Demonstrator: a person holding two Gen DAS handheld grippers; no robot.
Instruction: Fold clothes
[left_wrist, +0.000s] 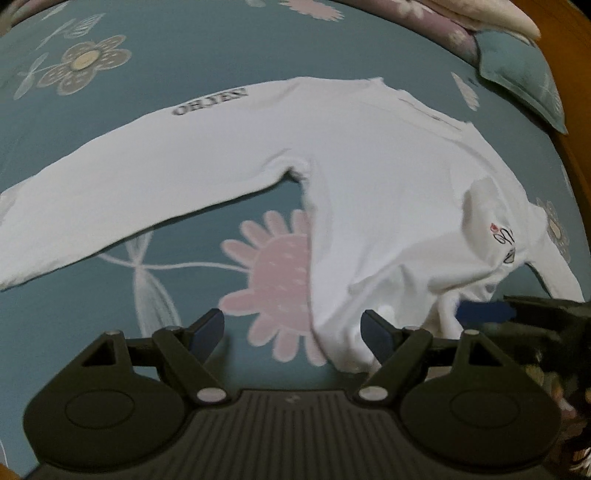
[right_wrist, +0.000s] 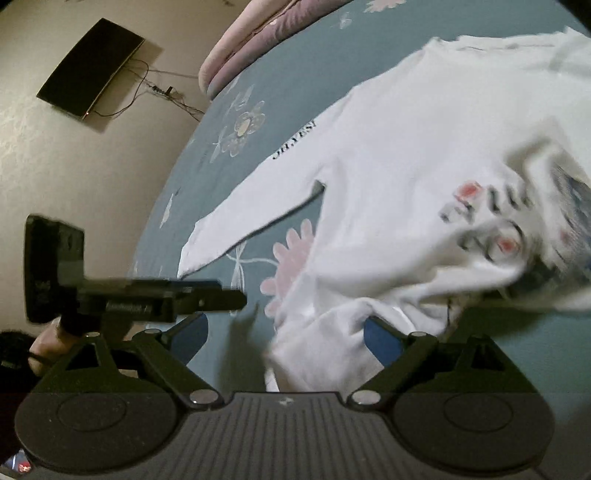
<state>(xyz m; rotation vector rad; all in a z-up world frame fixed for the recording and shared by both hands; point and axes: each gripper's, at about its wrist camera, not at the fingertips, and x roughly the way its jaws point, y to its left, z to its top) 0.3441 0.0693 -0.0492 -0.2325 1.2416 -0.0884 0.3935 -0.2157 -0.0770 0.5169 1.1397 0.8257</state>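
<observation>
A white long-sleeved shirt (left_wrist: 369, 177) lies on the teal floral bedsheet (left_wrist: 177, 55). One sleeve (left_wrist: 122, 184) with black lettering stretches out to the left. The shirt's right side is bunched and turned over, showing a small print (left_wrist: 504, 240). My left gripper (left_wrist: 293, 330) is open at the shirt's near hem, its right finger (left_wrist: 376, 332) against the cloth and its left finger over bare sheet. My right gripper (right_wrist: 286, 336) is open too, with the crumpled hem (right_wrist: 325, 332) lying between its fingers. The right gripper (left_wrist: 517, 312) also shows at the hem in the left wrist view.
Pillows (left_wrist: 517, 62) lie at the bed's far right corner beside a wooden frame (left_wrist: 576, 147). In the right wrist view a dark screen (right_wrist: 88, 70) with cables hangs on the wall, and the left gripper (right_wrist: 166, 295), held by a hand (right_wrist: 48, 343), sits to the left.
</observation>
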